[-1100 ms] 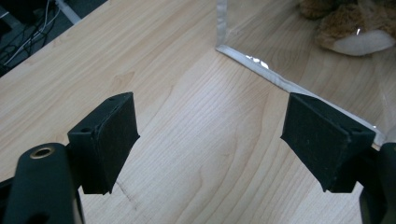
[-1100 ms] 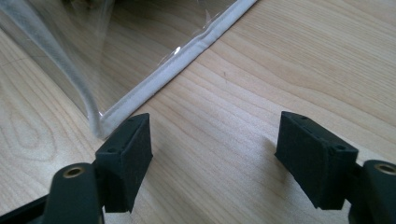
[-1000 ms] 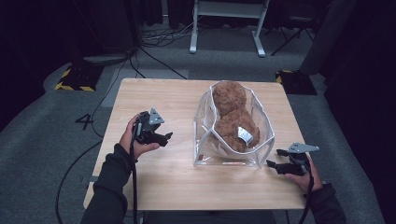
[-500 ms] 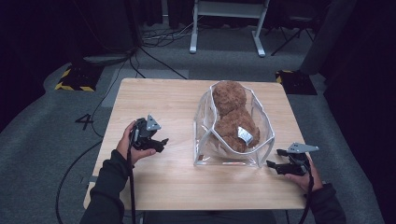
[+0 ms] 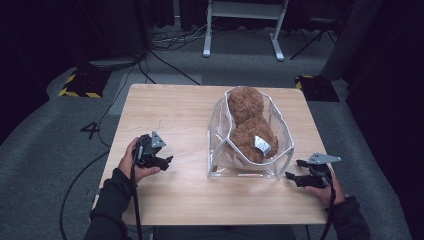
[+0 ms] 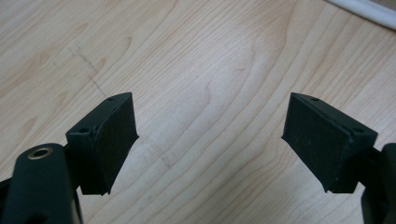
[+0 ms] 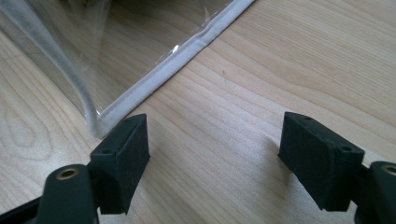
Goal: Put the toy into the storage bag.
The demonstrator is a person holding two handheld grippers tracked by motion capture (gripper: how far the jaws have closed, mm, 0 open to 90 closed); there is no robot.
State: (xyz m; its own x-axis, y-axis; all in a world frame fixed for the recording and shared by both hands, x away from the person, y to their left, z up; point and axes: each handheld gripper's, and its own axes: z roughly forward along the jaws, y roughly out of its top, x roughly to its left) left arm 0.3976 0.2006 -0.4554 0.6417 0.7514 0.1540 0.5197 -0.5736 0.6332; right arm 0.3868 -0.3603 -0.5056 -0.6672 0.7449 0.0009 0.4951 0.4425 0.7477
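A brown plush bear (image 5: 248, 123) with a white tag lies inside a clear plastic bag (image 5: 218, 150) with white edging, right of the table's middle. My left gripper (image 5: 166, 161) hangs low over the wood to the left of the bag, open, with bare wood between its jaws (image 6: 208, 140). My right gripper (image 5: 292, 176) rests near the bag's front right corner, open and holding nothing. In the right gripper view the bag's white seam and corner (image 7: 154, 79) lie just beyond the left pad (image 7: 122, 163).
The wooden table (image 5: 170, 107) stands on grey carpet. Cables (image 5: 165, 62) run across the floor behind it, beside a white stand's legs (image 5: 242, 30) and yellow-black striped blocks (image 5: 77, 85). Bare wood stretches across the table's left half and front edge.
My left gripper has sunk and drifted toward the table's front edge, closer to the wood. The right gripper and the bag have kept still.
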